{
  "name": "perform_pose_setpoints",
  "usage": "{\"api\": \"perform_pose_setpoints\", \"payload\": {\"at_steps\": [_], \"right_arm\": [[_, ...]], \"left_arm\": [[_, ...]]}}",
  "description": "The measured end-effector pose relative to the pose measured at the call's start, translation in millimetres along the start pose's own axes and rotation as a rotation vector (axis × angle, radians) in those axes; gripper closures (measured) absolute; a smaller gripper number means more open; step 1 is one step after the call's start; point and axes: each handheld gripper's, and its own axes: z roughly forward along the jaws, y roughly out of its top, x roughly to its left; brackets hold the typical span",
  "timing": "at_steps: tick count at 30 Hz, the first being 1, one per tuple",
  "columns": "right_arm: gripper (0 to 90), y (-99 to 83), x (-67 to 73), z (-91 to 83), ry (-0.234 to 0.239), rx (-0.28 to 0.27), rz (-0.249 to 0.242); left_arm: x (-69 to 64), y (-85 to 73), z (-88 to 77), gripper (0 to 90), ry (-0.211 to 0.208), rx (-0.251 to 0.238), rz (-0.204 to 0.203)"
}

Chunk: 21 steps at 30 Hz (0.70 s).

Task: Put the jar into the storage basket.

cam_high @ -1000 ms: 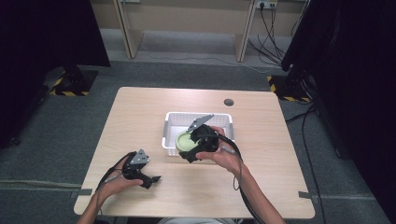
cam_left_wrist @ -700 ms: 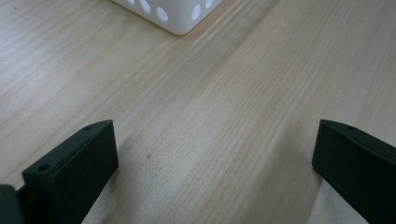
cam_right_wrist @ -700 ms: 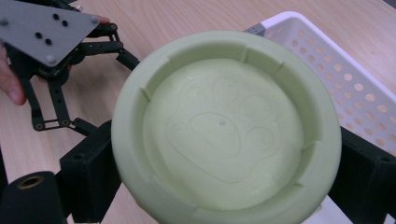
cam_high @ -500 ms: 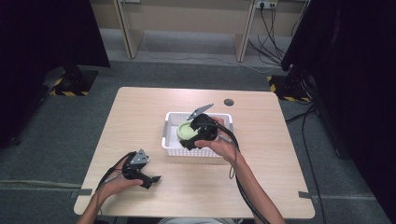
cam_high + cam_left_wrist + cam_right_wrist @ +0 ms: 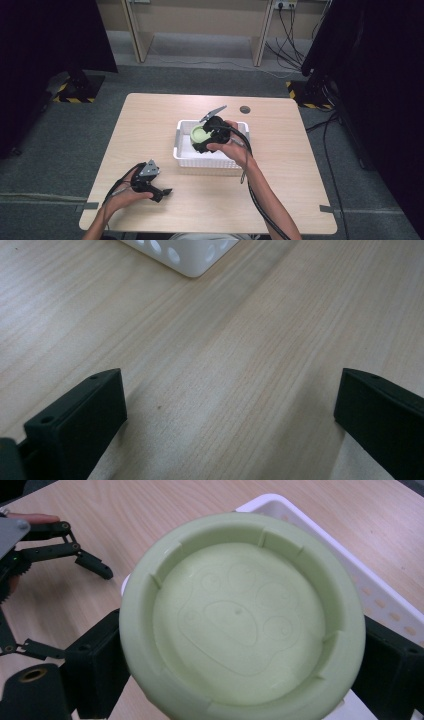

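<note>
My right gripper [image 5: 240, 680] clamps the round pale-green plastic bowl [image 5: 240, 630] over the white perforated plastic basket [image 5: 186, 150] — my left gripper [image 5: 230, 425], wide open and empty, rests near the basket.

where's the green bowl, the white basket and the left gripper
green bowl [image 5: 240, 630]: right gripper view, on its inner floor with the paw print.
white basket [image 5: 205, 161]: high view, on its near wall.
left gripper [image 5: 162, 194]: high view, between the tips of its open jaws.
</note>
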Motion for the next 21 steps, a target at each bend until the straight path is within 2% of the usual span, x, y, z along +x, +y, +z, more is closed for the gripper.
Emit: {"api": "perform_pose_setpoints", "payload": {"at_steps": [12, 21], "right_arm": [[11.1, 0.4, -16.9, 17.6, -0.03, 0.004, 0.051], [11.1, -0.4, -22.0, 28.5, -0.042, 0.012, 0.069]], "left_arm": [[0.1, 0.1, -0.1, 0.0, 0.0, 0.002, 0.001], [0.1, 0.1, -0.2, 0.0, 0.0, 0.002, 0.001]]}}
